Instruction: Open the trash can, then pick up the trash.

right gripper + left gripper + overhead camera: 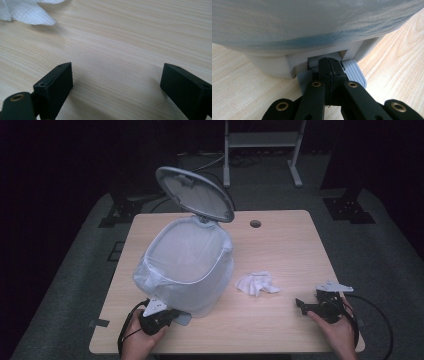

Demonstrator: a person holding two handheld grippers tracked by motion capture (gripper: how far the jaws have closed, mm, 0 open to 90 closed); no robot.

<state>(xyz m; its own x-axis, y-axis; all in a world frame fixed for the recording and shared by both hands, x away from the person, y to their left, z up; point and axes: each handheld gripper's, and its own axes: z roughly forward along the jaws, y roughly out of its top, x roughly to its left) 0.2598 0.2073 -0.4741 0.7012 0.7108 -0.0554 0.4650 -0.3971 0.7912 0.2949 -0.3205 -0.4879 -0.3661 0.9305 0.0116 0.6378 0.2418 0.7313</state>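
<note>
Left gripper (176, 316) presses the pedal (354, 72) of the pedal bin (187, 265), whose lid (195, 193) stands open.

The bin (lined with a pale bag) stands near the table's (280, 330) front-left corner; the left jaws are pressed together on its grey pedal. The right gripper (301, 304), jaws spread wide, rests near the front-right corner, the crumpled paper tissue (257, 283) lying between bin and gripper.

Lined white pedal bin (187, 270), lid (195, 193) raised, beside crumpled tissue (257, 283).
</note>
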